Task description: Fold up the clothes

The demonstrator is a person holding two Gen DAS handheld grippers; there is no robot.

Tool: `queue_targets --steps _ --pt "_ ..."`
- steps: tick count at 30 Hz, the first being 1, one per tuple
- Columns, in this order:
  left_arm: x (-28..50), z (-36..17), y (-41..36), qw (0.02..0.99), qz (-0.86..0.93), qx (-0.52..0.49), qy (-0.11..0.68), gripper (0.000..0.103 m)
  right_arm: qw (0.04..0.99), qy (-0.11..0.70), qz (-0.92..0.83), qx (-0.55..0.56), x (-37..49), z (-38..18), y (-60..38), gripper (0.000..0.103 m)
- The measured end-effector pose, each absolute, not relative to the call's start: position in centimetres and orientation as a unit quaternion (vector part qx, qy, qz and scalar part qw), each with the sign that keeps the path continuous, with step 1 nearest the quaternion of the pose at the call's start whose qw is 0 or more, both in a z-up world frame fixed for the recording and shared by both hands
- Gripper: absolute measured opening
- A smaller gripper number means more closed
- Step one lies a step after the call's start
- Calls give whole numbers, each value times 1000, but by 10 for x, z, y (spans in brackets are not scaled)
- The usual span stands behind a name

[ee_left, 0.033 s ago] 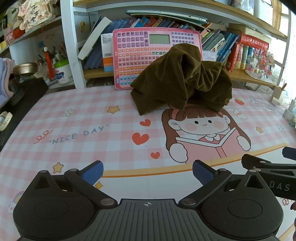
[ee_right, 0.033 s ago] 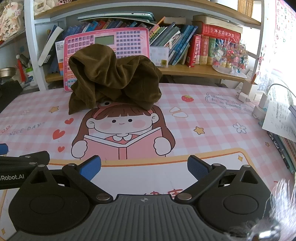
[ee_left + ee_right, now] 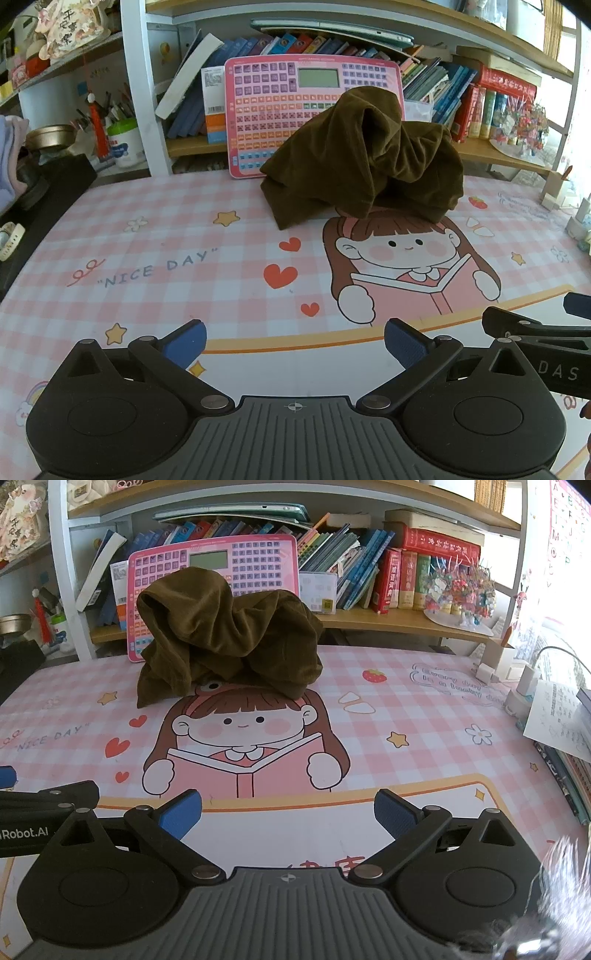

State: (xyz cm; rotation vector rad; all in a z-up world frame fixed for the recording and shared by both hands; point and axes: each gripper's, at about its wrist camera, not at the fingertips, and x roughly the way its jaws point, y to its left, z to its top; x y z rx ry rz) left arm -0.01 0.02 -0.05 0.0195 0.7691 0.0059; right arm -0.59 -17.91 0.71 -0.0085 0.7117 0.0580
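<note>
A brown garment (image 3: pixel 364 162) is lying in a crumpled heap toward the far edge of the tabletop (image 3: pixel 147 258), well apart from both hand-held grippers, which are hovering over the near edge. The left gripper (image 3: pixel 294 345) is standing released, its blue fingertips (image 3: pixel 186 343) spread wide with nothing between them, and the right gripper (image 3: pixel 288 814) is likewise standing wide and empty. The two tools are sitting side by side, each showing at the edge of the other's view. The heap is rising in uneven folds and is covering part of a pink toy keyboard (image 3: pixel 277 107) that is leaning upright against a bookshelf (image 3: pixel 388 622) behind the far edge. A pink checked mat printed with a cartoon girl reading a book is covering the tabletop; the cloth's near hem is overlapping the top of her head.
</note>
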Motion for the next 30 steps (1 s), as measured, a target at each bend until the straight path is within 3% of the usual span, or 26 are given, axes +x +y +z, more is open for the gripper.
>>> queue_targets --steps 30 --pt "-2 -4 1 926 -5 4 378 103 936 352 27 -5 -5 6 -179 101"
